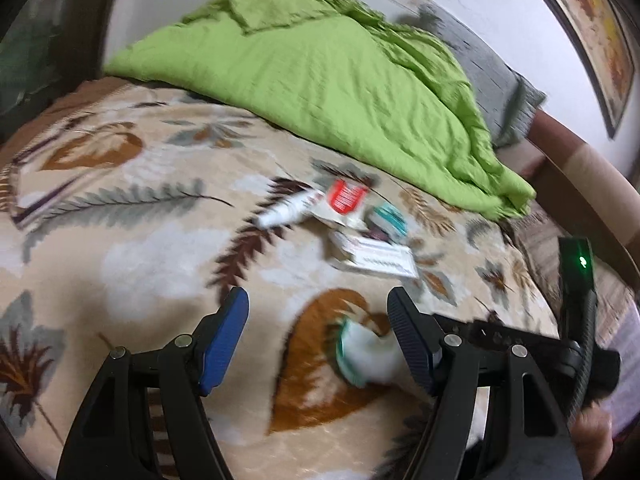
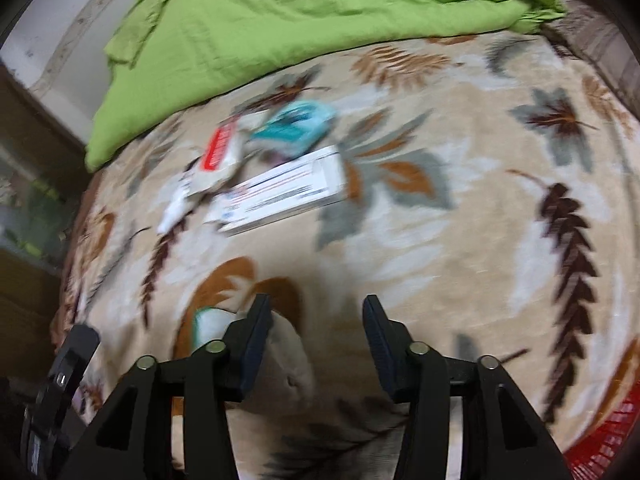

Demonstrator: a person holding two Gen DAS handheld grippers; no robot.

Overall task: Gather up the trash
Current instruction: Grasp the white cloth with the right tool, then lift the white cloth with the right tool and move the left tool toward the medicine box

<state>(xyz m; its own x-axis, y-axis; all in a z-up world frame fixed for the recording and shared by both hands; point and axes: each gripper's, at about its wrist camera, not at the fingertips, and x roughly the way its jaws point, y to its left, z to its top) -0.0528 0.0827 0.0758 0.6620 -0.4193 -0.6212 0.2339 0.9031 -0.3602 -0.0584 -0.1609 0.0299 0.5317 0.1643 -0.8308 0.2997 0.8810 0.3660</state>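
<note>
Trash lies on a leaf-patterned blanket (image 1: pixel 132 216): a white tube (image 1: pixel 286 210), a red-and-white packet (image 1: pixel 344 197), a teal wrapper (image 1: pixel 387 218) and a flat white carton (image 1: pixel 378 258). A crumpled white-and-green wrapper (image 1: pixel 364 354) lies close by, just inside my left gripper's right finger. My left gripper (image 1: pixel 318 340) is open and empty above the blanket. In the right wrist view the same pile shows: tube (image 2: pixel 176 208), packet (image 2: pixel 219 152), teal wrapper (image 2: pixel 296 124), carton (image 2: pixel 280 192), and the crumpled wrapper (image 2: pixel 212 326) left of my open, empty right gripper (image 2: pixel 316 340).
A rumpled green duvet (image 1: pixel 320 76) covers the far side of the bed and also shows in the right wrist view (image 2: pixel 300 12). A red mesh basket rim (image 2: pixel 600 444) sits at the lower right. A wall with a framed picture (image 1: pixel 600 32) stands to the right.
</note>
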